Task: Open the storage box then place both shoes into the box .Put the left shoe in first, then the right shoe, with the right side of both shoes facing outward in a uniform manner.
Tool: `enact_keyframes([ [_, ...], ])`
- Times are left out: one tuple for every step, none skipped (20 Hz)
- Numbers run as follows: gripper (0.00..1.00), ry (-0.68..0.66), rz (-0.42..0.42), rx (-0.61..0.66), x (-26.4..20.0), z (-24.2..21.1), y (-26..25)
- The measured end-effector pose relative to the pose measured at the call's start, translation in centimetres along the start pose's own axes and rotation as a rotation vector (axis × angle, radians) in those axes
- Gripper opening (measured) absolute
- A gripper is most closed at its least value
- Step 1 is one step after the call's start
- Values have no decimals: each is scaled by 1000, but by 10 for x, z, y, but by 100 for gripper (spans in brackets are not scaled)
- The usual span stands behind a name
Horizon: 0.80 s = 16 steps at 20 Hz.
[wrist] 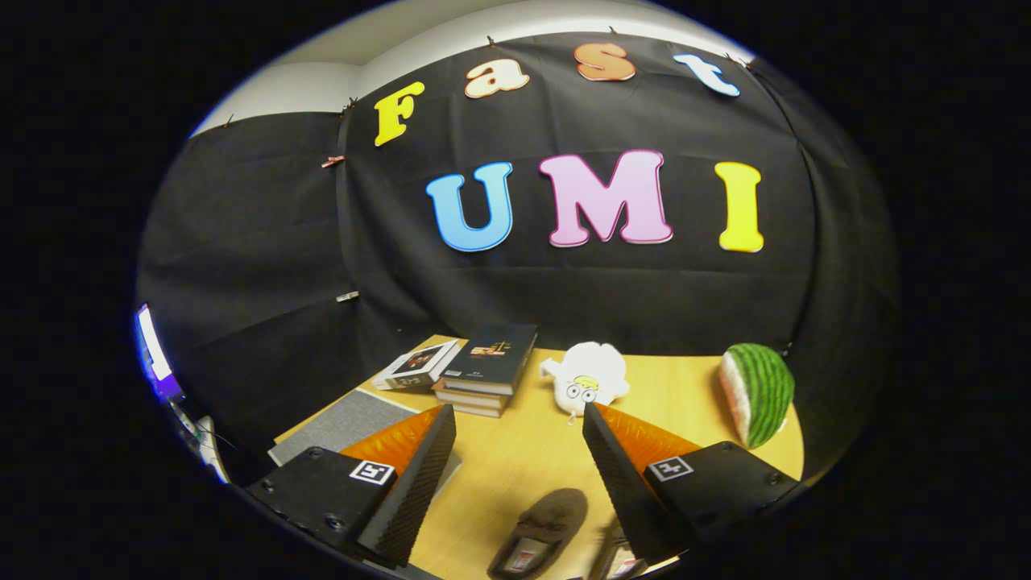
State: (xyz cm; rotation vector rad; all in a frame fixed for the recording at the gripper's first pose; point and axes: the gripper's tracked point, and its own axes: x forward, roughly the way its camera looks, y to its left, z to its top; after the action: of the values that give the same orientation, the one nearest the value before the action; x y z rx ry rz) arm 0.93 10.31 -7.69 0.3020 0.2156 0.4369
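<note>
Table (515, 467): wood top, black cloth wall behind.
Tongs (519, 419): my fingers spread wide, holding nothing, raised over table.
Shoes: brown slipper (541, 532) below, btwn fingers; second shoe (614, 556) beside it, part-hidden by right finger.
Beyond: books (483, 366), plush toy (586, 379), watermelon toy (757, 393).
Why: prob. hovering to line up.

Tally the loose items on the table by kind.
Shoes: 2, one between the open gripper fingers, one partly hidden by a finger
Books: 4, three stacked, one beside
Plush toys: 2, white, watermelon slice
Grey mat: 1
Total: 9
</note>
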Motion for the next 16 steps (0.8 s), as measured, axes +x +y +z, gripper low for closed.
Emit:
enact_keyframes([
  [98,26,46,40,6,-10,7],
  [98,62,90,90,11,-22,12],
  [98,95,132,149,14,-30,17],
  [99,117,173,215,19,-38,22],
  [98,141,220,287,23,-45,29],
  [98,146,246,360,27,-49,32],
  [98,158,273,429,32,-55,34],
  [98,175,293,488,37,-63,36],
  [98,197,309,535,41,-72,37],
  [98,217,322,570,46,-83,39],
  [98,239,342,601,50,-92,42],
  [98,268,369,630,53,-100,47],
  [98,305,412,661,53,-109,54],
  [98,346,457,685,53,-119,64],
  [98,383,502,707,51,-127,71],
  [98,415,545,727,52,-133,80],
])
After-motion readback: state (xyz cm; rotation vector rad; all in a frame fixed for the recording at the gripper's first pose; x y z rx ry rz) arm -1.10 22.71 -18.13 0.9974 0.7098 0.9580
